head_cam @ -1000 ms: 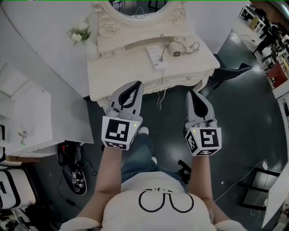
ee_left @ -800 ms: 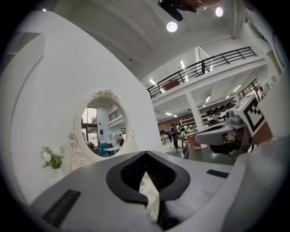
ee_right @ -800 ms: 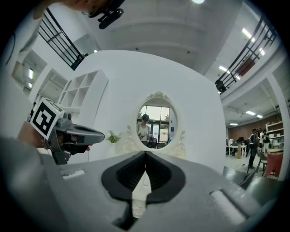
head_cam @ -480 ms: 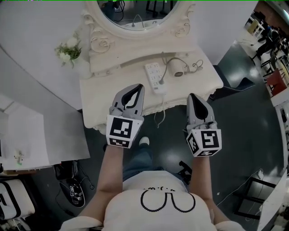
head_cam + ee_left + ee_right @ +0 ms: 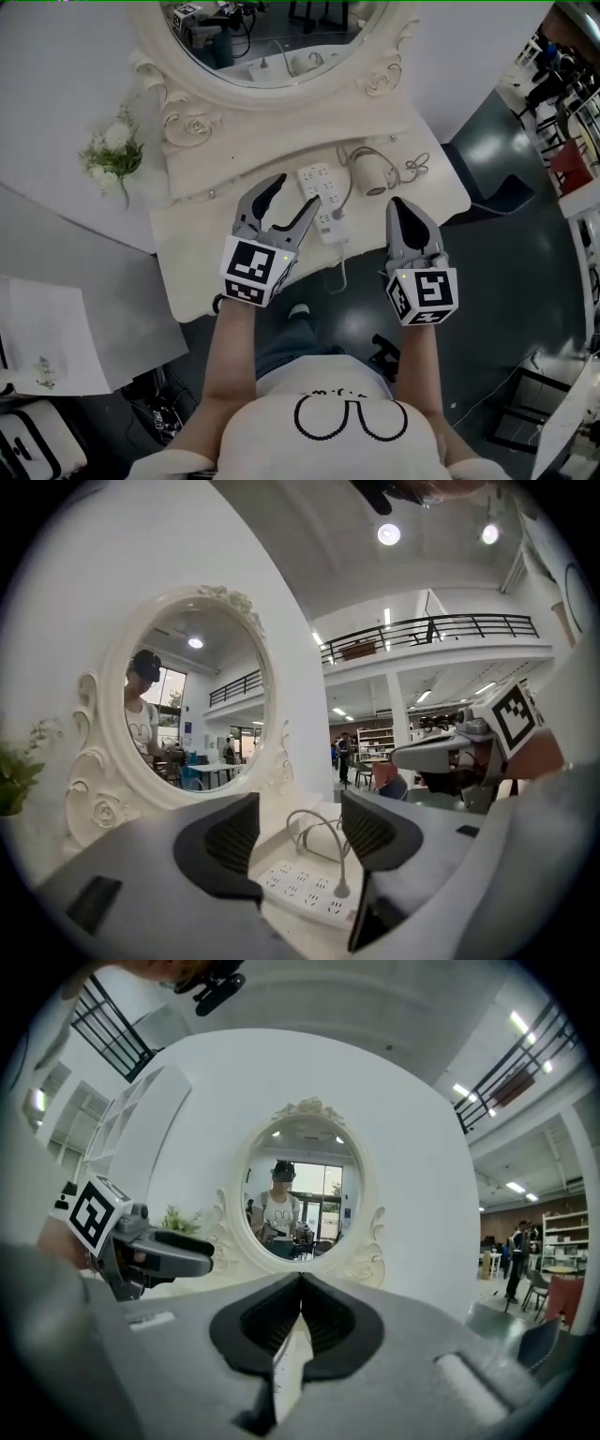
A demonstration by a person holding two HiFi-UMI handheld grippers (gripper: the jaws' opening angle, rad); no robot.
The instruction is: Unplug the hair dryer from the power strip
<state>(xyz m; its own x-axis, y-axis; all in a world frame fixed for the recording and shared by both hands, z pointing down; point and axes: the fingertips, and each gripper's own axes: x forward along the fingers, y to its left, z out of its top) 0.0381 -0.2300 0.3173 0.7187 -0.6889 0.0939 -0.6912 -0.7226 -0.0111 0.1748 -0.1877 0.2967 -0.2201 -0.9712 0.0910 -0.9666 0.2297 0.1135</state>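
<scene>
The left hand-held gripper (image 5: 293, 194) has just been opening wide (nothing between its jaws), just left of the power strip (image 5: 325, 192); the right hand-held gripper (image 5: 401, 202) is closed and empty.

The person (image 5: 323, 398) is wearing a short-sleeved white T-shirt (image 5: 328, 455) bearing a black 2-loop outline print, blue jeans (image 5: 284, 339) and 1 white shoe (image 5: 298, 312).

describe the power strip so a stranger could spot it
Find the cream dressing table under the oval mirror. On its top lies the power strip: a flat white bar of sockets with one plug in, unlike the rounded hair dryer beside it.
</scene>
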